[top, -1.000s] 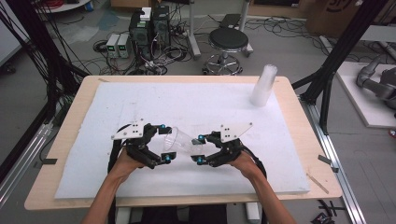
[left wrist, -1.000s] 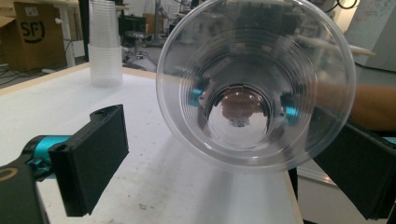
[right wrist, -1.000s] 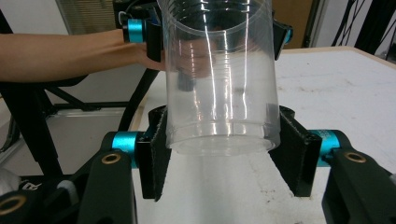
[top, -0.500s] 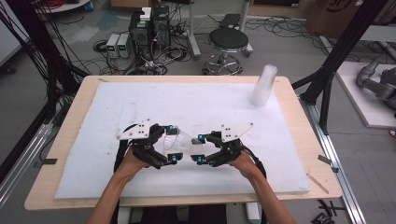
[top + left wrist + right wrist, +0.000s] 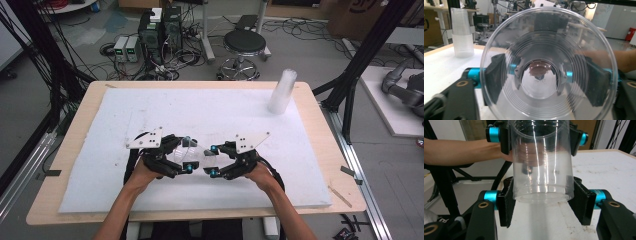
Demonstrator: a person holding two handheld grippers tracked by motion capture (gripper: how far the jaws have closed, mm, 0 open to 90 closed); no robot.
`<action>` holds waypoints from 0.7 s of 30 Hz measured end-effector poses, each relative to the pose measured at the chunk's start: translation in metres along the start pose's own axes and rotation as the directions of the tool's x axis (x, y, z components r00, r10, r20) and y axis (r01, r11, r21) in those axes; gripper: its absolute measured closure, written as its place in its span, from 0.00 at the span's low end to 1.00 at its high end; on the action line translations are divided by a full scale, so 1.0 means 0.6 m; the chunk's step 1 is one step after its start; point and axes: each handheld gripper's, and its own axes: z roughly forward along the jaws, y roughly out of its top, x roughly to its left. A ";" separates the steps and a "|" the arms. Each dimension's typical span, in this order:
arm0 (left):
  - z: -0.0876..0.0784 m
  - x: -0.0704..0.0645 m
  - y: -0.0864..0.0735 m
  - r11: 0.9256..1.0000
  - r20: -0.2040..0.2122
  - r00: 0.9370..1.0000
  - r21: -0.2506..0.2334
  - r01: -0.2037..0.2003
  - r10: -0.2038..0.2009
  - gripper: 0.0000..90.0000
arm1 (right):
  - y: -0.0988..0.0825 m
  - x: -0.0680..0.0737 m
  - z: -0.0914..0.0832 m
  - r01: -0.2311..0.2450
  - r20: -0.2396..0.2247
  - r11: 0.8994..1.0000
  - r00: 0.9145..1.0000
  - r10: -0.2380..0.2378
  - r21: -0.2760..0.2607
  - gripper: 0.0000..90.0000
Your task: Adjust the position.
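Observation:
A clear plastic cup (image 5: pixel 200 156) lies on its side just above the white mat, held between both grippers. My right gripper (image 5: pixel 214 161) is shut on its base end, the pads pressing both sides of the cup (image 5: pixel 541 165) in the right gripper view (image 5: pixel 544 203). My left gripper (image 5: pixel 187 155) has just been closing with the cup between its jaws. Its pads now sit against the cup's wall near the rim, seen far off as the left gripper (image 5: pixel 537 135). The cup's open mouth (image 5: pixel 544 62) faces the left gripper's camera, with that gripper (image 5: pixel 546 77) around it.
A tall stack of clear cups (image 5: pixel 282 91) stands at the mat's far right corner, and the same stack (image 5: pixel 462 32) shows at upper left. The white foam mat (image 5: pixel 150 110) covers most of the wooden table (image 5: pixel 320 130). A stool (image 5: pixel 244 45) and computers stand on the floor beyond.
My left gripper has slid a little to the right over the cup's open end and its jaws have closed onto the cup. The right gripper has kept still with its grip.

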 end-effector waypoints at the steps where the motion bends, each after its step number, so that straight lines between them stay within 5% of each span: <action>1: 0.000 0.000 0.000 1.000 0.001 1.000 -0.002 0.000 0.000 0.32 | 0.000 0.000 0.000 0.000 -0.002 1.000 1.000 0.000 -0.001 0.48; 9: 0.000 0.000 0.000 1.000 0.004 1.000 0.006 -0.010 0.010 0.36 | 0.000 0.002 0.002 0.007 -0.002 1.000 1.000 -0.007 0.017 0.45; 14: -0.001 0.000 0.000 1.000 0.003 1.000 0.009 -0.013 0.013 0.37 | -0.001 0.001 0.009 -0.041 0.020 0.998 0.999 0.040 0.051 0.21; 21: -0.005 -0.001 0.007 0.998 -0.018 0.999 0.047 -0.031 0.032 0.36 | 0.000 0.005 0.008 -0.050 0.050 0.997 0.998 0.047 0.062 0.21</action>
